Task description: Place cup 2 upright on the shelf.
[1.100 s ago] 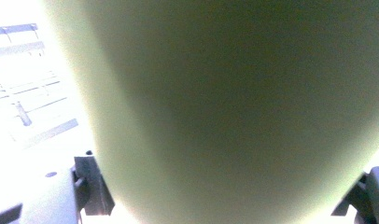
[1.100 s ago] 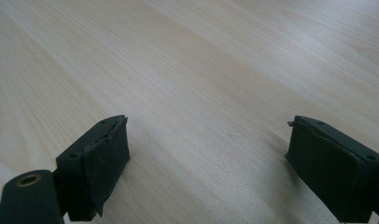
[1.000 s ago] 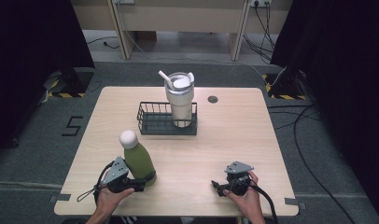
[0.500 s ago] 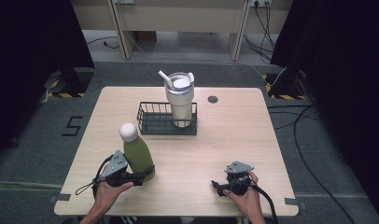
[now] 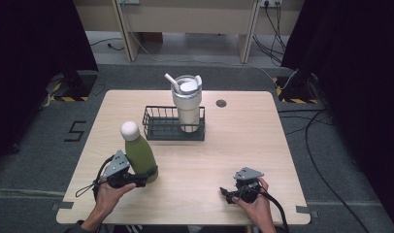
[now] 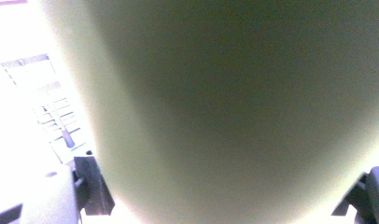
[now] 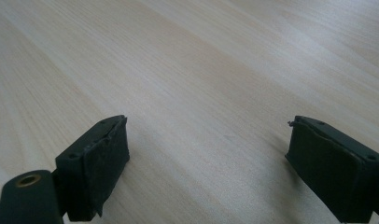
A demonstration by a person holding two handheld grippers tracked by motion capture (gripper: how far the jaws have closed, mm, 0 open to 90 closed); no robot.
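A green bottle (image 5: 140, 156) with a round white cap (image 5: 129, 130) stands tilted slightly over the table's front left. My left gripper (image 5: 139, 178) is shut on its lower body, a hand behind it. In the left gripper view the bottle's green wall (image 6: 225, 116) lies right before the camera, between the two jaws at the bottom corners. My right gripper (image 5: 229, 193) rests at the front right in a hand, open. Its pads (image 7: 101, 163) stand wide apart over bare wood.
A black wire basket (image 5: 158, 128) sits at the table's middle back, and a cream tumbler (image 5: 188, 104) with lid and straw stands in its right end. A small dark disc (image 5: 221, 103) lies behind it. Cables trail on the floor at the right.
The left gripper has carried the green bottle a little farther from the front edge and slightly left; its cap now shows higher in the high view. The right gripper has stayed put.
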